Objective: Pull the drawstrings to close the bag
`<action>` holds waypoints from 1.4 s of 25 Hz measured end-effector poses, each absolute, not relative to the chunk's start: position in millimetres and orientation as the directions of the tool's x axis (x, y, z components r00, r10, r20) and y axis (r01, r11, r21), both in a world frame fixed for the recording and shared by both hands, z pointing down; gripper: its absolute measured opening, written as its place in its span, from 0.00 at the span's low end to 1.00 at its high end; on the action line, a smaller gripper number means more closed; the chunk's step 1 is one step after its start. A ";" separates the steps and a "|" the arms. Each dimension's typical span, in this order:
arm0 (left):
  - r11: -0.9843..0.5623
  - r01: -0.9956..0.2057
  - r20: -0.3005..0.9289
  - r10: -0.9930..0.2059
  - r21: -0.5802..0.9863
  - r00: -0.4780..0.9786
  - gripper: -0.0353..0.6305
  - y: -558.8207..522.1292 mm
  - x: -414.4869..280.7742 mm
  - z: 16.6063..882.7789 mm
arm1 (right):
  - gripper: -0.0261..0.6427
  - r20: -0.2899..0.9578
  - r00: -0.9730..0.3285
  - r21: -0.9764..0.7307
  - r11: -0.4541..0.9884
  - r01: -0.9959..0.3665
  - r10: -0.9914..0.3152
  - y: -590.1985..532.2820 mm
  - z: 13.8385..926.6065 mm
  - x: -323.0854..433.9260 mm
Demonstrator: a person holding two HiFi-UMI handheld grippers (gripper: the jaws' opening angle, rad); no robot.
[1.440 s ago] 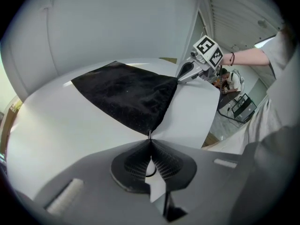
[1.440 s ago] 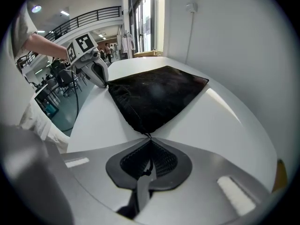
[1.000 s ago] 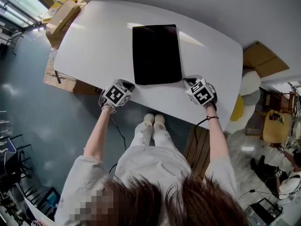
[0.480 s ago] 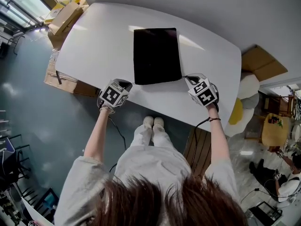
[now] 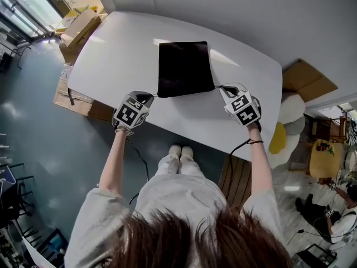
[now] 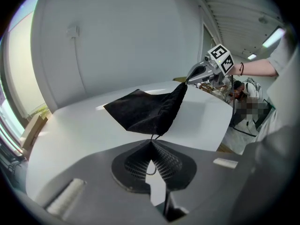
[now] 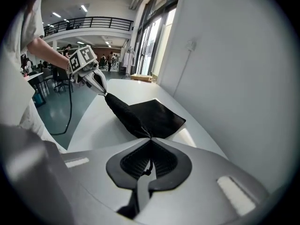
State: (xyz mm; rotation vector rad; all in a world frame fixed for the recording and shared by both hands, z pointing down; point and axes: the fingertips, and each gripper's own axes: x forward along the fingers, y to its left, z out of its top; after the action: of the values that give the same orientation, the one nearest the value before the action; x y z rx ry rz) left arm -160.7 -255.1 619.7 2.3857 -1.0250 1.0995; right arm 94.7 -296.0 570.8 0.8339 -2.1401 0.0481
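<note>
A flat black drawstring bag [image 5: 184, 68] lies on the white table [image 5: 111, 54], its near edge gathered and lifted between my two grippers. My left gripper [image 5: 147, 97] is shut on the left drawstring [image 5: 155, 96] at the bag's near left corner. My right gripper [image 5: 223, 88] is shut on the right drawstring [image 5: 217, 87] at the near right corner. In the left gripper view the bag [image 6: 145, 109] hangs from the shut left gripper [image 6: 151, 142], with a cord loop [image 6: 151, 168] behind the pads. In the right gripper view the right gripper [image 7: 151, 139] pinches the cord at the bag [image 7: 150, 116].
Cardboard boxes [image 5: 78, 24] stand on the floor off the table's far left corner. More cardboard [image 5: 304, 77] and a yellow and white object [image 5: 284, 127] lie to the right. The table's near edge [image 5: 189, 138] runs just below both grippers. A person [image 5: 340, 222] sits at lower right.
Both grippers have risen with the cords in them, lifting the bag's near edge off the table; the cords now run taut to the corners.
</note>
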 end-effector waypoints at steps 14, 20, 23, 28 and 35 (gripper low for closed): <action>-0.655 -0.746 0.672 -0.605 -0.115 0.428 0.05 -288.3 -167.2 555.0 | 0.06 0.625 -0.465 0.338 0.754 -0.563 -0.627 -323.6 513.5 87.1; -0.629 -0.765 0.630 -0.652 -0.139 0.422 0.05 -297.9 -170.2 533.4 | 0.06 0.586 -0.476 0.356 0.736 -0.576 -0.656 -329.5 496.3 85.7; -0.618 -0.771 0.604 -0.677 -0.154 0.421 0.05 -302.4 -171.6 521.4 | 0.06 0.562 -0.482 0.370 0.726 -0.580 -0.672 -333.2 484.9 85.0; -0.599 -0.783 0.556 -0.714 -0.170 0.425 0.05 -310.9 -176.1 500.0 | 0.06 0.513 -0.495 0.408 0.706 -0.578 -0.701 -340.7 459.1 81.5; -0.570 -0.791 0.497 -0.764 -0.223 0.411 0.05 -322.3 -177.4 460.9 | 0.06 0.454 -0.507 0.462 0.680 -0.570 -0.733 -351.8 422.8 78.8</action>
State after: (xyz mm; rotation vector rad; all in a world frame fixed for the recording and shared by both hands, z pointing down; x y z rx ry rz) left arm -177.4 -322.3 460.9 2.5991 -1.4334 0.8768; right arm 78.8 -351.8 422.8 0.9963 -2.2563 -0.3343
